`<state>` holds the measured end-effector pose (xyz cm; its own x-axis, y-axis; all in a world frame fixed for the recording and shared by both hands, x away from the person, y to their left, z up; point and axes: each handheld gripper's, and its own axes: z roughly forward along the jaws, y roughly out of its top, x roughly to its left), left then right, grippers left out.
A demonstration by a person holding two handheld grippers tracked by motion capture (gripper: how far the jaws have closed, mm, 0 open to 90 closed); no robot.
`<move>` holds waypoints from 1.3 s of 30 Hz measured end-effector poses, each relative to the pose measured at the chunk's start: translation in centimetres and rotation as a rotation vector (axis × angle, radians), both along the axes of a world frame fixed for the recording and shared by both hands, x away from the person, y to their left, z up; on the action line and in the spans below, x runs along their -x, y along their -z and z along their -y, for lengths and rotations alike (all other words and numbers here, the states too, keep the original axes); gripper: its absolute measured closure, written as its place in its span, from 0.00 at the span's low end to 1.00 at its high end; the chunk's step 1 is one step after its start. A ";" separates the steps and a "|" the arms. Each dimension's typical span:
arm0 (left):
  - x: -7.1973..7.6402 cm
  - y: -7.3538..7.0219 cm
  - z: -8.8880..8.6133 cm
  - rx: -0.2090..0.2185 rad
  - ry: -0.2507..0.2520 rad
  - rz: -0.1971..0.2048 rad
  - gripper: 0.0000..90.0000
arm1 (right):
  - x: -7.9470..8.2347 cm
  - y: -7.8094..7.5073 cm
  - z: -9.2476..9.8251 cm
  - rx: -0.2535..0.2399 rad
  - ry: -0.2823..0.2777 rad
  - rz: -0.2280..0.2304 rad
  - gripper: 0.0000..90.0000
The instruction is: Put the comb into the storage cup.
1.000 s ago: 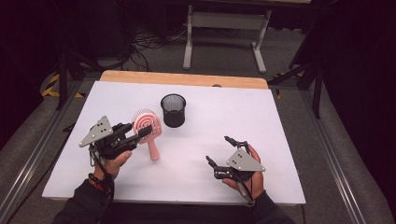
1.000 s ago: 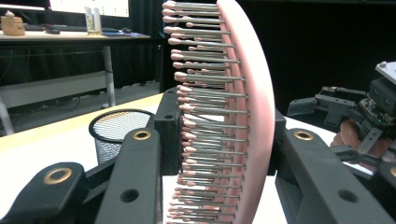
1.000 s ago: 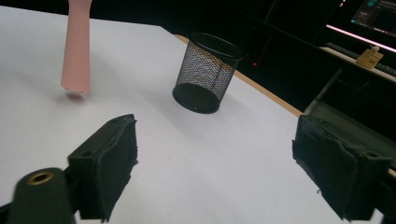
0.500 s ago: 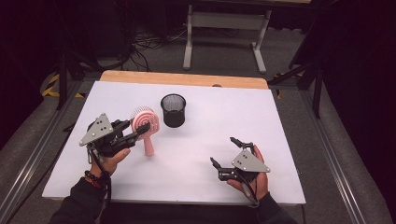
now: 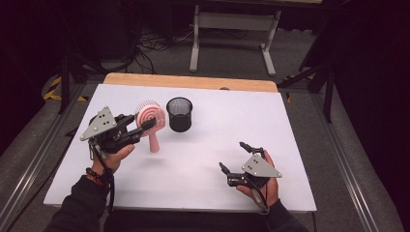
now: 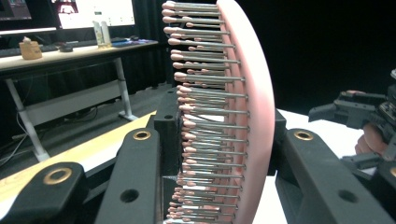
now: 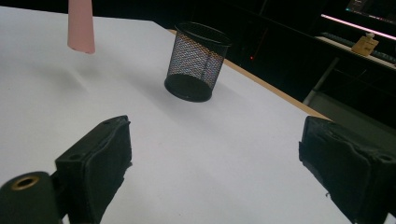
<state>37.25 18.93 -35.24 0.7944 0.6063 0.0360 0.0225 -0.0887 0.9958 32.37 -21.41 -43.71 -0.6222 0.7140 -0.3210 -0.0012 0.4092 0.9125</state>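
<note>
High view shows the left claw (image 5: 145,126) squeezing the round head of a pink hairbrush (image 5: 150,121), with the handle hanging down off the white table (image 5: 203,159) and a black mesh cup (image 5: 179,114) just beside the brush, past the claw's tips. Left gripper view looks right at the brush's pins (image 6: 205,116) (they have little pink tips), caught between the two black jaws. The right claw (image 5: 237,157) is wide open with nothing in it, low over the table, and the cup (image 7: 198,62) stands well ahead of it.
</note>
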 end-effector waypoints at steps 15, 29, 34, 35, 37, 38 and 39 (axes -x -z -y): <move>-1.2 -2.8 0.7 -0.007 0.003 0.055 0.70 | -0.1 0.0 -0.1 0.007 0.004 0.003 0.11; -2.1 -4.2 1.8 -0.017 0.014 0.075 0.70 | -0.1 0.0 0.0 0.004 -0.005 0.004 0.11; -2.3 -4.7 1.9 -0.014 0.013 0.084 0.70 | -0.1 0.0 -0.1 0.010 -0.006 0.006 0.11; -2.3 -4.8 2.0 -0.012 0.013 0.086 0.70 | 0.0 0.0 -0.1 0.010 -0.006 0.008 0.11; -2.3 -5.1 2.0 -0.015 0.012 0.092 0.70 | 0.0 0.0 -0.1 0.013 -0.007 0.008 0.11; -2.3 -5.2 2.1 -0.014 0.011 0.096 0.70 | 0.0 0.1 -0.1 0.013 -0.009 0.006 0.11; -2.3 -5.3 2.1 -0.015 0.011 0.099 0.70 | 0.0 0.1 -0.2 0.013 -0.009 0.007 0.11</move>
<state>39.53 16.85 -29.93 0.7929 0.5966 0.1238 -0.0774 -0.1029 0.9917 32.37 -21.25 -43.77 -0.6265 0.7038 -0.3349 -0.0119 0.4210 0.9070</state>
